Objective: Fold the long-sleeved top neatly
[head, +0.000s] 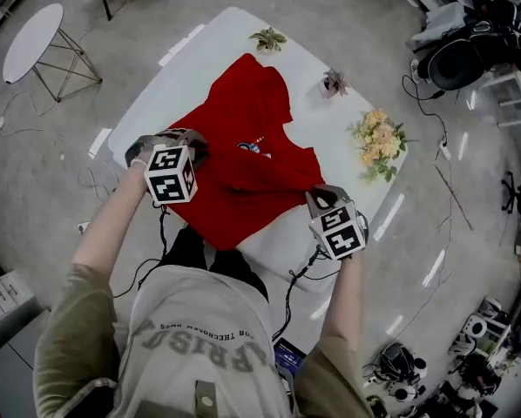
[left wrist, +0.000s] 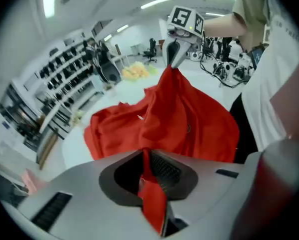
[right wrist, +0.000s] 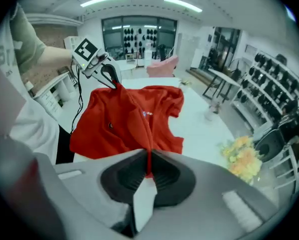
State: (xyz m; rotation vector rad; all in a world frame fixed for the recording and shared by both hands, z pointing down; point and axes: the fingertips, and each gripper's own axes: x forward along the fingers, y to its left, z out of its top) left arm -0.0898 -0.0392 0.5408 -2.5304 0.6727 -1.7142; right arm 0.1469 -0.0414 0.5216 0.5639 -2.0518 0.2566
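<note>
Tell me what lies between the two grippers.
A lifted ridge of the red top, clamped by the left gripper and right gripper; clearest in the head view.

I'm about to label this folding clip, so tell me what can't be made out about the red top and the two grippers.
- Gripper views: which edge of the red top the left gripper and right gripper pinch; bunched cloth hides it.
- Head view: both sleeves, lost in folds and under the grippers.
- Head view: chest print, too small to read.
</note>
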